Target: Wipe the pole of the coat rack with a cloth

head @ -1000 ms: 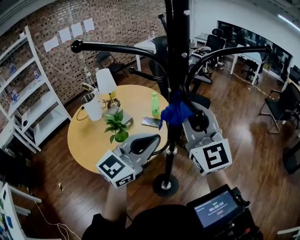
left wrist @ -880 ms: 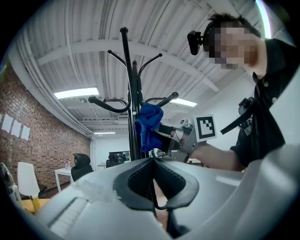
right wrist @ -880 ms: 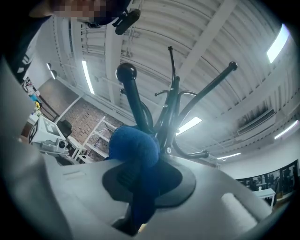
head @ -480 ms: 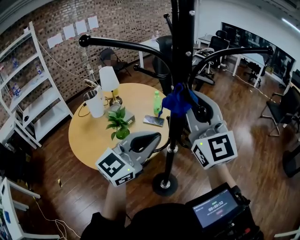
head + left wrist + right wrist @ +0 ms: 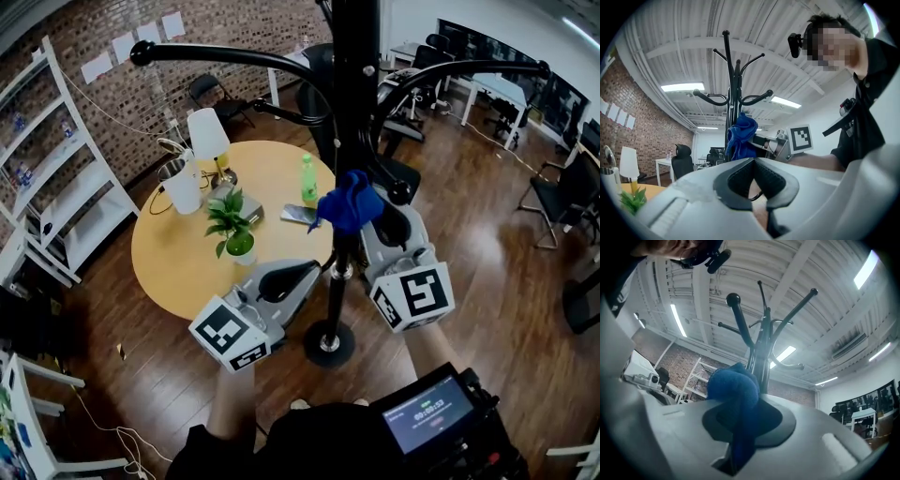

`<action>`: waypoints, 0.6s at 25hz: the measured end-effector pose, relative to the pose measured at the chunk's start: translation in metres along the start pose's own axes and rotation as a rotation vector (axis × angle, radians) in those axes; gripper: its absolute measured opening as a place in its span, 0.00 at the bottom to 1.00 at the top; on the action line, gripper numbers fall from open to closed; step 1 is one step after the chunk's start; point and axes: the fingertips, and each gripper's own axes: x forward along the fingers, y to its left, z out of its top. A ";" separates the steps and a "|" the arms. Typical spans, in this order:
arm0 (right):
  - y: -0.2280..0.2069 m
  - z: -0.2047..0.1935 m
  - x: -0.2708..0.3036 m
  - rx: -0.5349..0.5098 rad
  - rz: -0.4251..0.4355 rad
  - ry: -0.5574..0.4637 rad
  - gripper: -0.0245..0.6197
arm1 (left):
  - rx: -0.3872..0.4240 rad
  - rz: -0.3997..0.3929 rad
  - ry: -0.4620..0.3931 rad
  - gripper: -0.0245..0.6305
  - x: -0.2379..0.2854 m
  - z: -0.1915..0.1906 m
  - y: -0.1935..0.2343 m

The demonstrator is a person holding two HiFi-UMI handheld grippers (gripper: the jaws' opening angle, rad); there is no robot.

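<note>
The black coat rack pole [image 5: 352, 112] rises through the middle of the head view from its round base [image 5: 328, 343]. A blue cloth [image 5: 350, 204] is pressed against the pole, held by my right gripper [image 5: 380, 217], whose jaws are shut on it. In the right gripper view the cloth [image 5: 733, 394] bulges out of the jaws in front of the pole [image 5: 761, 357]. My left gripper [image 5: 302, 278] sits left of the pole, lower down, jaws shut and empty. From the left gripper view the pole [image 5: 733, 93] and cloth [image 5: 740, 136] lie ahead.
Curved black hooks [image 5: 225, 58] branch from the pole left and right. A round yellow table [image 5: 187, 253] behind carries a plant [image 5: 232, 234], green bottle [image 5: 308, 193], lamp [image 5: 208, 141] and jug [image 5: 183, 187]. White shelves [image 5: 56, 187] stand left, office chairs [image 5: 562, 202] right.
My right gripper and the blue cloth have slid slightly down the pole and closer to me. The head camera has shifted a little. The left gripper stays in much the same place.
</note>
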 end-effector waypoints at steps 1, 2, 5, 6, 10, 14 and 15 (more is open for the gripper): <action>0.001 -0.009 -0.003 0.006 0.000 0.020 0.12 | -0.008 -0.001 0.004 0.04 -0.001 -0.003 -0.001; 0.002 -0.017 -0.005 0.011 0.000 0.039 0.12 | -0.016 0.000 0.008 0.04 -0.002 -0.005 -0.002; 0.007 -0.041 -0.011 0.013 -0.004 0.100 0.12 | -0.034 0.006 0.014 0.04 -0.005 -0.011 -0.002; 0.009 -0.050 -0.013 0.009 -0.005 0.122 0.12 | -0.038 0.005 0.016 0.04 -0.006 -0.012 -0.002; 0.016 -0.090 -0.025 0.003 -0.003 0.223 0.12 | -0.051 0.003 0.024 0.04 -0.008 -0.014 -0.005; 0.024 -0.129 -0.039 0.019 0.003 0.309 0.12 | -0.055 0.005 0.030 0.04 -0.012 -0.017 -0.008; 0.026 -0.138 -0.042 0.022 0.004 0.330 0.12 | -0.056 0.007 0.032 0.04 -0.013 -0.018 -0.008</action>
